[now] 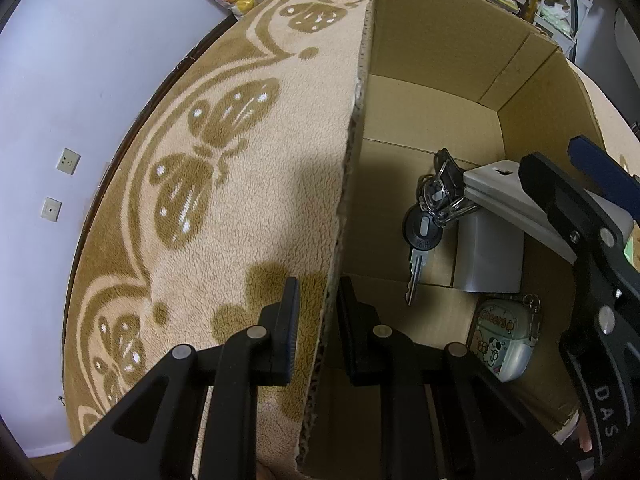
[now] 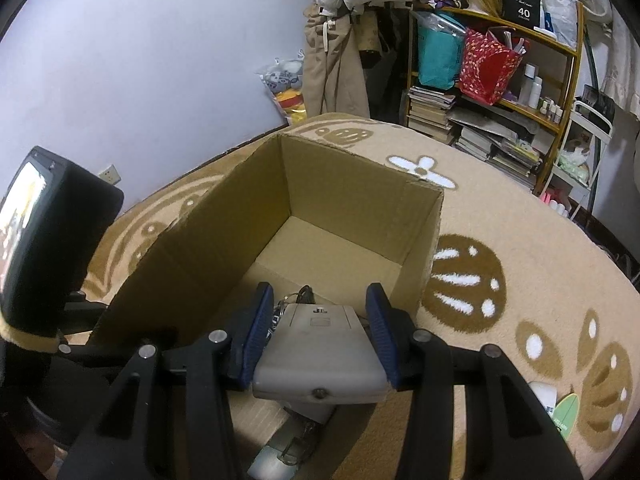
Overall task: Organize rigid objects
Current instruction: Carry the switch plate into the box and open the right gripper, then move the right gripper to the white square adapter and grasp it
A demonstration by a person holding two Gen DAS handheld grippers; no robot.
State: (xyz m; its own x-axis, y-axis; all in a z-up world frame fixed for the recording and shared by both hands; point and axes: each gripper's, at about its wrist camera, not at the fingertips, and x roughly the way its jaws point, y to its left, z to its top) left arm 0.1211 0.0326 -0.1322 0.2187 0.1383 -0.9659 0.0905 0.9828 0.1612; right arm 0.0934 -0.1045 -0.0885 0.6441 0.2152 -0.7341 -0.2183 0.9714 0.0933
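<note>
pinching the near wall of the cardboard box [image 1: 440, 64], the left gripper [image 1: 318, 320] has one finger outside and one inside, probably to steady it. the right gripper [image 2: 320, 336] has its jaws pressed on a grey case [image 2: 320, 344] held low over the box floor, apparently for dropping in. at about 9 o'clock from the case lie the keys [image 1: 424, 228], and a small tin [image 1: 504, 340] sits at 6.

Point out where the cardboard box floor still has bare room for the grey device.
The far half of the brown cardboard box floor, bordered by its back walls, is bare. The near end is crowded: black-headed key bunch, grey metal block, cartoon-printed case. The right gripper holds the grey device above them.
</note>
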